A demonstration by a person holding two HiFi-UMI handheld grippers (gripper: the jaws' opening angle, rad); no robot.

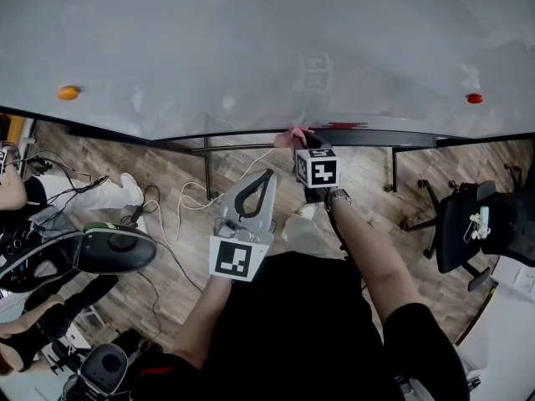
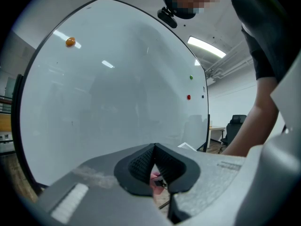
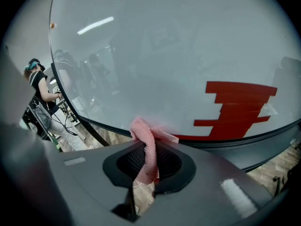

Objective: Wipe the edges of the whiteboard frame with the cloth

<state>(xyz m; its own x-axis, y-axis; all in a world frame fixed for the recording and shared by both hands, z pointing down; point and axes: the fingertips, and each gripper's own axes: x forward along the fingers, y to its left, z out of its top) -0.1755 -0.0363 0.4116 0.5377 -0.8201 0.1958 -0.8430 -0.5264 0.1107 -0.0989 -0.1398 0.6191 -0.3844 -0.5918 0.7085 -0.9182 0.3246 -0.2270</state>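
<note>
**Task status.** The right gripper (image 3: 149, 169) is closed on the cloth (image 3: 146, 147). The pink strip is pinched between both jaws, and its free end bunches up just beyond the jaw tips. That bunched end meets the lower edge of the whiteboard frame (image 3: 235, 142), so judge the task to be in the wiping step along the bottom edge. No view shows which lengths of the frame are clean. The side and top edges probably remain to be done, but the pictures do not confirm this.

**Position of the cloth.** In the head view the cloth (image 1: 292, 134) lies directly ahead of the right gripper (image 1: 303, 142), against the frame. A red stepped marking (image 3: 235, 108) on the board sits ahead and to the right of this gripper.

**Left gripper.** The left gripper (image 1: 266, 175) has its jaws together and holds nothing. It is short of the frame, with the cloth well ahead of it.
</note>
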